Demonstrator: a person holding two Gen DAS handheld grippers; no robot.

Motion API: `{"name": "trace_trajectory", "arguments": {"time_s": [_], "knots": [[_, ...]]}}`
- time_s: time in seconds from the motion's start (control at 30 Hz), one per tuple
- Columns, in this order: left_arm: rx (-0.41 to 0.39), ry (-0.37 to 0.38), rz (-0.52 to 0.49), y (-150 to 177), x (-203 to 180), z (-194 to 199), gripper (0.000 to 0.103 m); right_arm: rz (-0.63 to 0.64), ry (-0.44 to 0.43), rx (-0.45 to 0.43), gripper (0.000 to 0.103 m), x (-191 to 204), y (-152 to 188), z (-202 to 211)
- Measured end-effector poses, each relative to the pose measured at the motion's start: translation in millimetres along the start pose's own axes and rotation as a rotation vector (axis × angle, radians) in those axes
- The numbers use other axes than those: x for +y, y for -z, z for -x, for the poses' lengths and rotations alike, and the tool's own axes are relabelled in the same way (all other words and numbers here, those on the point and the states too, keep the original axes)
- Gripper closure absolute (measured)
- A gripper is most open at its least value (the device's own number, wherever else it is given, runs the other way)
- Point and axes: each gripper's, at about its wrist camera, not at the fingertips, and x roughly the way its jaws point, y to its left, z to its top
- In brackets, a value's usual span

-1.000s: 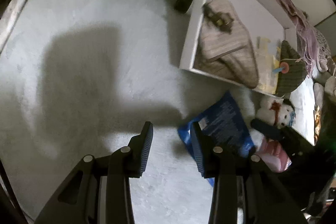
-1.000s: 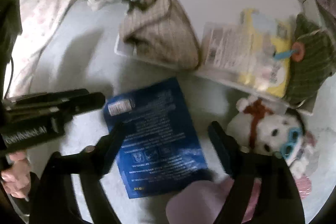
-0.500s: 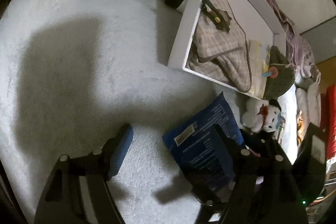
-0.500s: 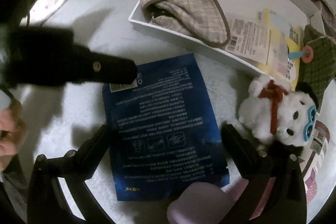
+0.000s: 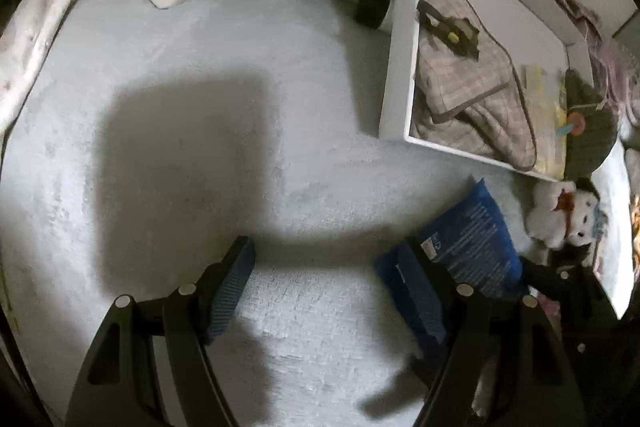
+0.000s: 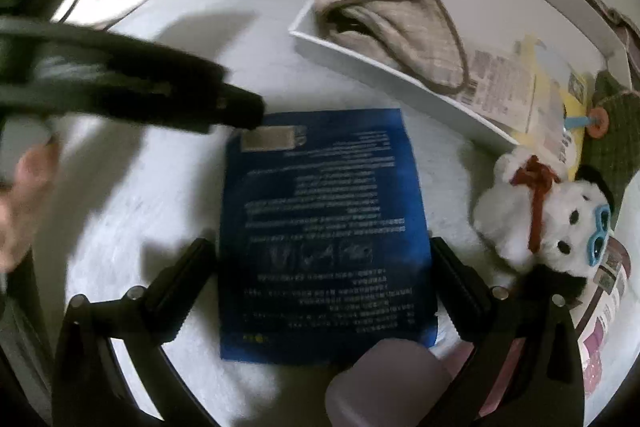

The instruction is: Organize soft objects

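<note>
We judge the work half done: a plaid pouch (image 6: 400,11) already lies in the white tray (image 6: 400,67), while our right tongs (image 6: 320,291), wide open and empty, straddle the blue packet (image 6: 324,227) on the bed, the plush bear (image 6: 548,223) waits at its right, and the left tongs (image 5: 328,287) stand open too.

Blue pouch (image 6: 324,227) print: illegible.

left gripper (image 5: 324,259): matte black angular fingers, triangular cutouts in arms, round silver screw heads at joints, ribbed blue pads (image 5: 234,287) on inner faces. right gripper (image 6: 320,259): same black build, silver screws, dark ribbed pads (image 6: 456,279). blurred hand (image 6: 24,203) seen at left edge.
</note>
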Motion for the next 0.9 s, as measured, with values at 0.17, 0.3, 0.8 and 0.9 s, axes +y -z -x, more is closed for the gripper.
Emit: {"name": "trace_trajectory", "arguments": {"time_s": [0.17, 0.3, 0.8, 0.9], "knots": [[0.002, -0.048, -0.027, -0.8, -14.8, -6.0, 0.028, 0.019, 0.026, 0.075, 0.000, 4.2, -10.4, -8.7], [0.011, -0.037, -0.004, -2.5, -17.1, -9.2, 0.026, -0.038, 0.072, 0.104, 0.000, 8.3, -18.1, -13.6], [0.003, 0.007, 0.043, -5.0, 14.1, -3.3, 0.025, -0.223, 0.081, 0.055, 0.004, -4.8, -51.6, -21.1], [0.005, -0.006, 0.051, -4.3, 16.0, -0.1, 0.025, -0.201, 0.111, 0.055, 0.007, 1.7, -54.6, -20.2]]}}
